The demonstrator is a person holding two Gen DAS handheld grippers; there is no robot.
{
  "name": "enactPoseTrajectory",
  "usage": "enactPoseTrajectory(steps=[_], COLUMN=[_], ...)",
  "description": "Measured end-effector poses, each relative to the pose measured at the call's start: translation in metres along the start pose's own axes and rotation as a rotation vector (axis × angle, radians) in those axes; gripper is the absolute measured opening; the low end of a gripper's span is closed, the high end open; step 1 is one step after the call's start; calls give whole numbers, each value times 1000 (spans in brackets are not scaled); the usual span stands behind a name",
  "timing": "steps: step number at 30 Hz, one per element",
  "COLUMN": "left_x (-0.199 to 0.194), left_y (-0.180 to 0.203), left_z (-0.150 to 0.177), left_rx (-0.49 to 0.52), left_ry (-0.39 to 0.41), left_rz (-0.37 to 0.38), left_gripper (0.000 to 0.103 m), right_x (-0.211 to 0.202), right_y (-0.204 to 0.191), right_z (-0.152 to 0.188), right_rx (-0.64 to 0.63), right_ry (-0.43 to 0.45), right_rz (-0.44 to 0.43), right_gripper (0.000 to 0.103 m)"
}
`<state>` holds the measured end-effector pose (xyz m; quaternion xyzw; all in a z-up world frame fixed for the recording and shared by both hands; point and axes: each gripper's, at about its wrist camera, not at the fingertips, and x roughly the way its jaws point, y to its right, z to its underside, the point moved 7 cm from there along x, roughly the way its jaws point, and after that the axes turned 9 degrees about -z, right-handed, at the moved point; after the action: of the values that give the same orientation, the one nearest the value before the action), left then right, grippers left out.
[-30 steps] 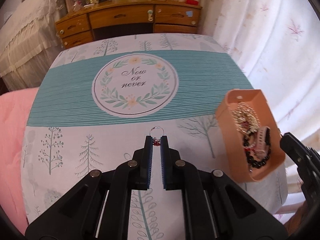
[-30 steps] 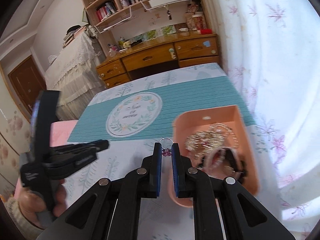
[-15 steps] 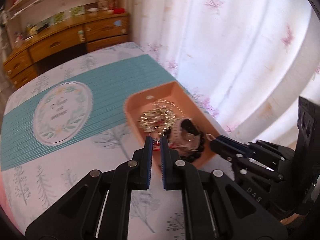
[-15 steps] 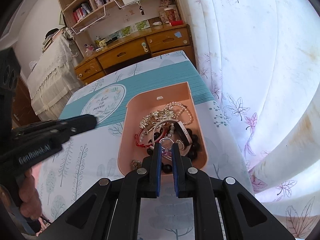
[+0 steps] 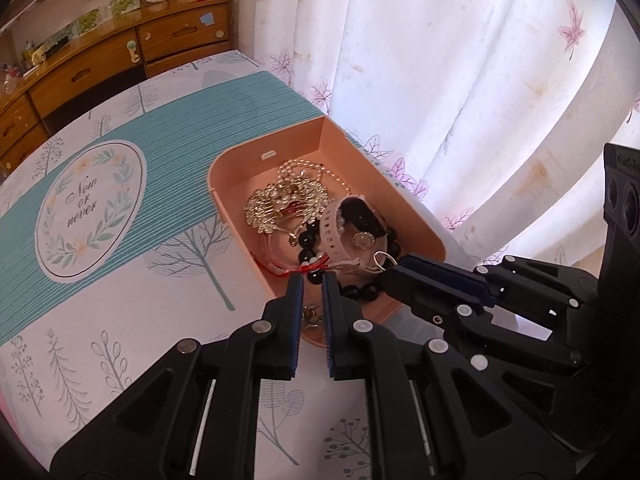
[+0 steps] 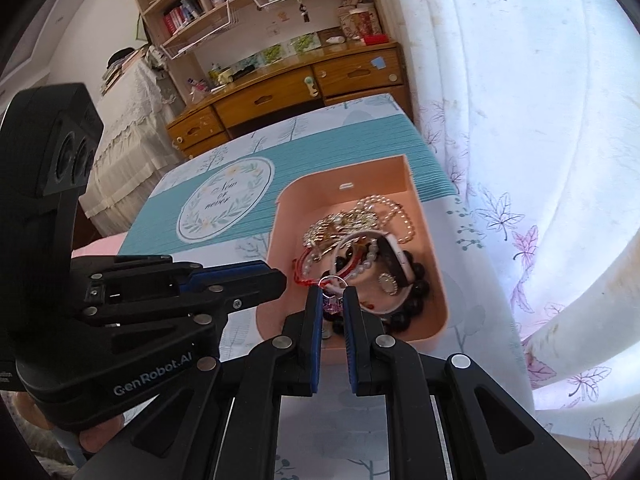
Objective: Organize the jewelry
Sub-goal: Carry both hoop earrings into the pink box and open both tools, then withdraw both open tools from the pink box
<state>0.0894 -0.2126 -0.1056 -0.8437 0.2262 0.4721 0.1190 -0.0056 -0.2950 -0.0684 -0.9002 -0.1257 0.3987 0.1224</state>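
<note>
- Over the near end of the pink tray (image 6: 434, 280), a ring charm (image 6: 333, 294) is pinched by the right gripper (image 6: 333, 298); its purple pendant is half hidden.
- The left gripper (image 5: 309, 284) is seen narrowed, nothing visible between its pads.
- Farther in, tangled bracelets (image 5: 344, 236) and a pearl necklace (image 5: 304, 168) are heaped.

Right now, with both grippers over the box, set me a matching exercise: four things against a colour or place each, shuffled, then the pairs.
Things:
1. box
2. bead bracelet
3. ring with purple charm
4. pearl necklace

Colour or place:
A. black
B. pinched in the right gripper
C. peach-pink
D. at the far end of the box

Pairs: 1-C, 2-A, 3-B, 4-D
</note>
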Motion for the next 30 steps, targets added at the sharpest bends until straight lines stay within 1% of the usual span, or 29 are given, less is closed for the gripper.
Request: enactPoseTrajectory(steps=[1, 3, 4, 5, 6, 8, 11, 16, 18, 20, 21, 24, 28, 30], left_x=[-1, -2, -4, -7, -9, -13, -21, -44, -55, -69, -74, -92, -117, -126], left_y=[-2, -7, -11, -16, -19, -29, -43, -69, -79, -91, -94, -106, -118, -123], left_z=[1, 3, 5, 6, 7, 9, 15, 30, 37, 44, 46, 54, 62, 67], left_rx=[-4, -13, -22, -35, -43, -72, -112, -171, -196, -233, -246, -284, -324, -350], left_ry=[-1, 1, 3, 12, 15, 12, 8, 13, 21, 30, 31, 41, 70, 79], left_rz=[-3, -10, -24, -46, -53, -51, -71, -153, -181, -216, -225, -258, -330, -351], left_gripper=[9, 18, 29, 36, 39, 49, 50, 50, 50, 50, 50, 50, 50, 50], right_x=[1, 2, 3, 4, 4, 5, 5, -1, -6, -12, -15, -22, -29, -34], right_y=[-2, -6, -7, -8, -8, -11, -14, -28, -37, -47, -50, -68, -88, -99], right_z=[0, 1, 1, 0, 0, 1, 0, -3, -6, -8, -9, -12, -10, -10], right_rx=[-2, -3, -6, -5, -2, 4, -1, -29, -46, -68, -75, -110, -142, -154], right_ry=[-8, -10, -15, -17, -19, -22, -30, -39, -40, -36, -33, -46, -82, -91], right_rz=[-5, -6, -1, 2, -2, -7, 0, 14, 19, 35, 39, 48, 63, 59], right_gripper=[10, 11, 12, 13, 13, 14, 15, 17, 23, 38, 39, 39, 40, 40])
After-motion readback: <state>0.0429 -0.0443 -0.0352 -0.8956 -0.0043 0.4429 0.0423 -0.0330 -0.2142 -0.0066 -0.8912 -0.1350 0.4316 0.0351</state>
